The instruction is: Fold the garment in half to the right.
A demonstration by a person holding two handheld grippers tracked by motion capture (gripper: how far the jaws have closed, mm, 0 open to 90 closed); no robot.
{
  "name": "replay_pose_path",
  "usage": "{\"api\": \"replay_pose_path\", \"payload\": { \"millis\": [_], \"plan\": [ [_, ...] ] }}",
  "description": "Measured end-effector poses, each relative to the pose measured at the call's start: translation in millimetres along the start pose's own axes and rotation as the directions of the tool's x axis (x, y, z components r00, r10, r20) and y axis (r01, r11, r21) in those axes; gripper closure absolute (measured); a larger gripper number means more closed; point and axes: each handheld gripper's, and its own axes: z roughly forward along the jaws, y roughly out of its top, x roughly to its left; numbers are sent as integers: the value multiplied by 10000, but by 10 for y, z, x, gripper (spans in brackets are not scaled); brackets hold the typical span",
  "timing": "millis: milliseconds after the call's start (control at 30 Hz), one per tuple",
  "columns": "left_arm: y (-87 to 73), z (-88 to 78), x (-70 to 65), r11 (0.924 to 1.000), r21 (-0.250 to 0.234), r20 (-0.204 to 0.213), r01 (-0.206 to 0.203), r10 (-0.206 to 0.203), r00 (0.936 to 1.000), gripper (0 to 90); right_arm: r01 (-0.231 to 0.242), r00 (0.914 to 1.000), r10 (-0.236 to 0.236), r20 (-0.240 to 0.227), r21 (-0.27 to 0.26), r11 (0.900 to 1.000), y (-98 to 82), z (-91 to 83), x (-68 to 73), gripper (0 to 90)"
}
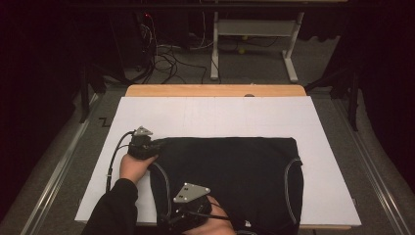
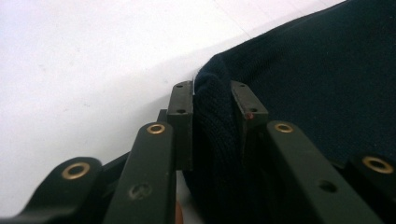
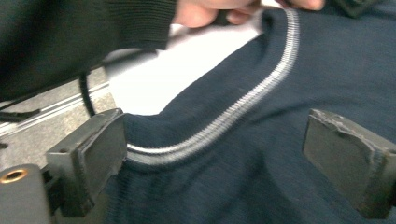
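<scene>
A dark knit garment (image 1: 230,181) with pale striped armhole trim lies spread flat on the white sheet covering the tabletop (image 1: 215,90), toward the near edge, so the folding looks barely begun. The left tongs (image 2: 212,100) are pinching a bunched corner of the garment at its far-left edge, which looks like the first grip secured. The right tongs (image 3: 215,154) are spread wide over the near-left armhole with the striped trim (image 3: 224,119) between the jaws but not yet clamped; that second grip and the fold itself remain to be done.
</scene>
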Motion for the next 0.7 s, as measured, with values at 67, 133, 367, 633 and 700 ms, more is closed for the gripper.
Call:
{"api": "replay_pose_path", "payload": {
  "millis": [67, 133, 367, 633, 700],
  "plan": [
    [0, -1, -4, 10000, 3, -33, -38, 38, 10000, 689, 196, 9998, -195, -80, 118, 9997, 26, 35, 55, 100],
    [0, 0, -4, 10000, -1, -29, -4, 4, 10000, 689, 299, 9994, -295, -194, 194, 9994, 49, 70, 106, 111],
    [-1, -1, 2, 10000, 7, -5, 40, -40, 10000, 688, 693, 9968, -656, -464, 814, 9943, 70, 224, 260, 152],
    [-2, -3, 3, 10000, 6, 5, 75, -75, 10000, 687, 1072, 9942, -1056, -195, 1245, 9864, 30, 335, 337, 206],
    [-2, -3, 4, 10000, 8, 11, 90, -90, 10000, 687, 1279, 9911, -1314, 202, 1247, 9839, 10, 342, 378, 264]
  ]
}}
